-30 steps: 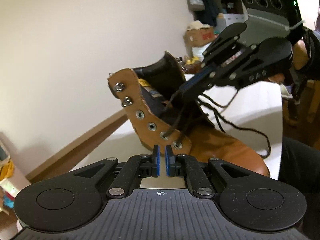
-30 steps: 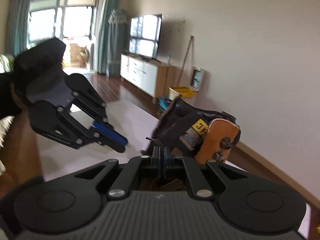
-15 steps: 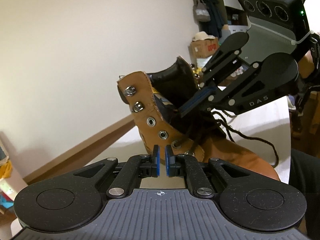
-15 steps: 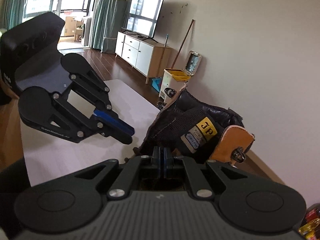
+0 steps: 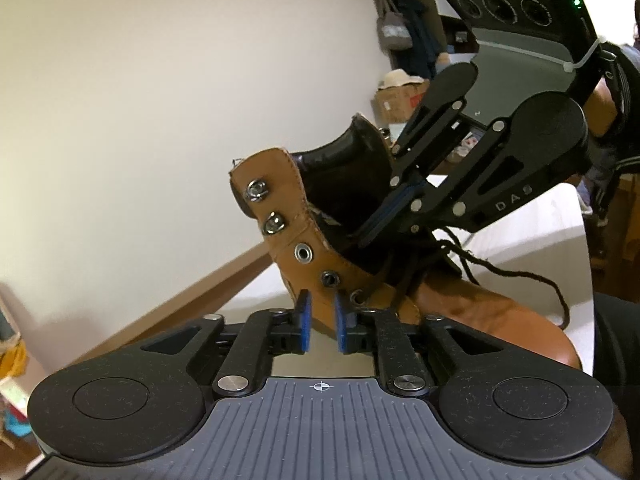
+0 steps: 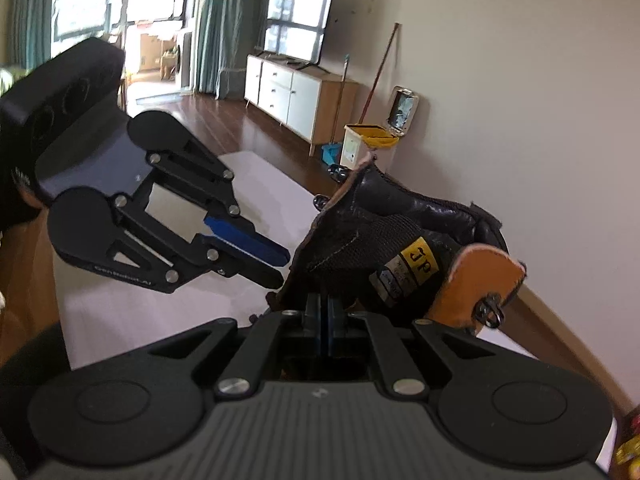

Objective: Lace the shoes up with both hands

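Boot (image 5: 360, 264) of tan leather with a black padded collar and mesh tongue lies on the white surface (image 5: 532, 232), its long axis running from the raised ankle at far left to the smooth rounded toe at near right. Metal hooks and round eyelets line its flap. Left hand-held gripper (image 5: 320, 322) sits just before the eyelet flap, jaws opening, nothing pinched between the blue pads. Dark braided lace (image 5: 516, 274) trails right across the surface. Right hand-held gripper (image 5: 374, 226) is clenched inside the boot's throat; whether it pinches the lace cannot be told.
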Tool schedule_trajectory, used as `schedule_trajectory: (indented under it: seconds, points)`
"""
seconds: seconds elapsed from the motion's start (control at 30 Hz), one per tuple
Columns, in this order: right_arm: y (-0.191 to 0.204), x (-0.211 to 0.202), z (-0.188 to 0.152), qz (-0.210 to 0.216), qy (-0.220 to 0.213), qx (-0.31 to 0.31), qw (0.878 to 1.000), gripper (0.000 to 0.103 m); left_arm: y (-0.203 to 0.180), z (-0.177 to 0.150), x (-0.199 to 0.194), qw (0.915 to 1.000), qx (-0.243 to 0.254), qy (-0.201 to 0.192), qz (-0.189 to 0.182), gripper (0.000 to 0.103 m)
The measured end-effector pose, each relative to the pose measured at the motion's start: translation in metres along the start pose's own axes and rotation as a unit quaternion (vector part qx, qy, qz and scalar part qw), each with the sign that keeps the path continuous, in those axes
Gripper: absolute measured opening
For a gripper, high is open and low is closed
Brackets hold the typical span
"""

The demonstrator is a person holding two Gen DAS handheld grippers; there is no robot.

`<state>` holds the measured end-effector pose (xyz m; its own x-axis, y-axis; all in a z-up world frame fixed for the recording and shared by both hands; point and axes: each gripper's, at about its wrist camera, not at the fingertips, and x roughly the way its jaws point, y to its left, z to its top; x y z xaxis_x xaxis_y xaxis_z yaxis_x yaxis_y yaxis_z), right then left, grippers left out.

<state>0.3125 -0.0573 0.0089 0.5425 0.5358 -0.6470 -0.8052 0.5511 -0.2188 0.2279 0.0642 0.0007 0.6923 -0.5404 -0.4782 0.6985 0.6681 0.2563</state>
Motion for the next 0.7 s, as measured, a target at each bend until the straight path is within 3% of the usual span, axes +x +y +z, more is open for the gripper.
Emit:
schedule_trajectory:
  seconds: [0.3, 0.4, 0.43, 0.7]
  points:
    - [0.020, 0.011, 0.014, 0.000, 0.013, -0.077, 0.997, 0.005, 0.002, -0.001, 0.004, 0.9997, 0.024, -0.001, -0.008, 0.021]
    - [0.022, 0.011, 0.013, 0.001, 0.012, -0.076, 0.997, 0.005, 0.002, 0.000, 0.005, 0.9994, 0.030, 0.001, -0.018, 0.012]
    - [0.023, 0.011, 0.013, 0.001, 0.012, -0.076, 0.997, 0.005, 0.001, 0.001, 0.006, 0.9993, 0.031, 0.002, -0.021, 0.004]
    - [0.027, 0.005, 0.005, -0.006, 0.008, -0.079, 0.997, 0.005, -0.004, 0.005, 0.007, 0.9992, 0.027, 0.026, -0.009, 0.002]
